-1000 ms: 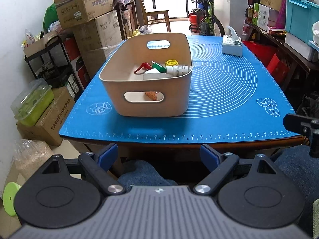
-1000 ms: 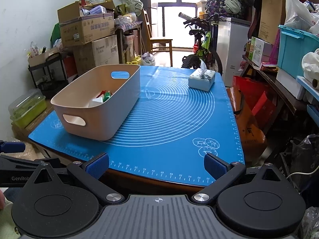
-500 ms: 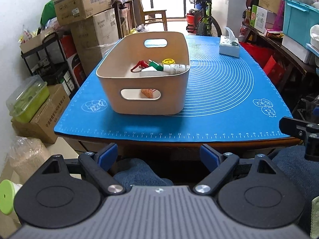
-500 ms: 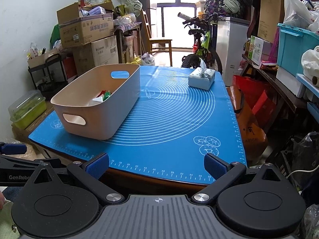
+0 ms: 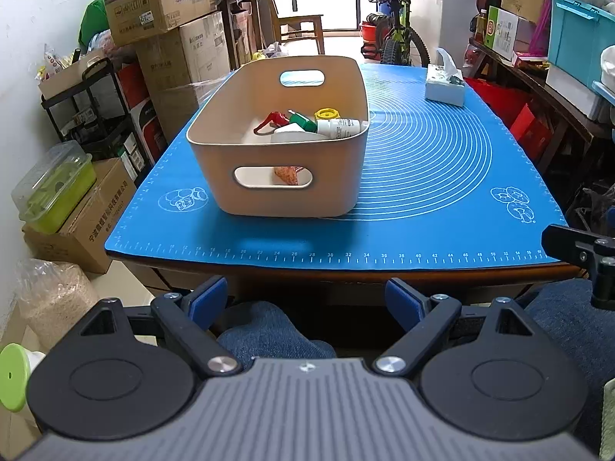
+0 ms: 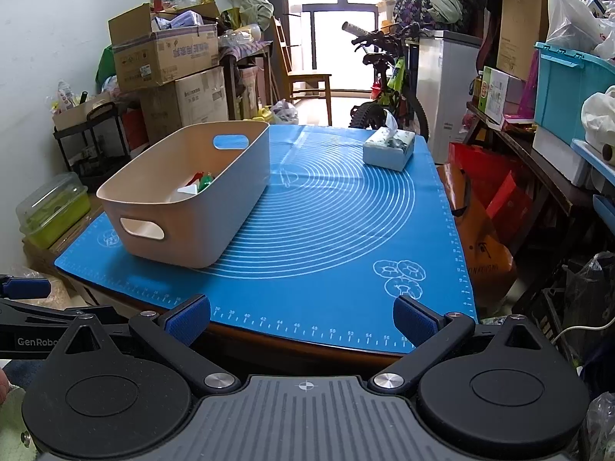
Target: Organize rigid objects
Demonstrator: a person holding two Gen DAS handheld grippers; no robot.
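A beige bin (image 5: pixel 284 188) with cut-out handles stands on the left half of the blue mat (image 5: pixel 423 176). In it lie a red clip (image 5: pixel 269 120), a green piece (image 5: pixel 301 121), a yellow-capped white bottle (image 5: pixel 338 126) and an orange object (image 5: pixel 286 174) seen through the handle slot. The bin also shows in the right wrist view (image 6: pixel 230 207). My left gripper (image 5: pixel 305 301) is open and empty, held below the table's near edge. My right gripper (image 6: pixel 301 317) is open and empty at the near edge.
A tissue box (image 5: pixel 444 86) sits at the mat's far right, also in the right wrist view (image 6: pixel 388 148). Cardboard boxes (image 5: pixel 161 11) and a black shelf (image 5: pixel 88 115) stand left. A bicycle (image 6: pixel 388 88) and a turquoise crate (image 6: pixel 572 92) stand behind and right. Knees in jeans (image 5: pixel 269 334) are below.
The left gripper has risen and tilted a little, so the bin sits lower in its view. The right gripper has barely moved. Both stay open.
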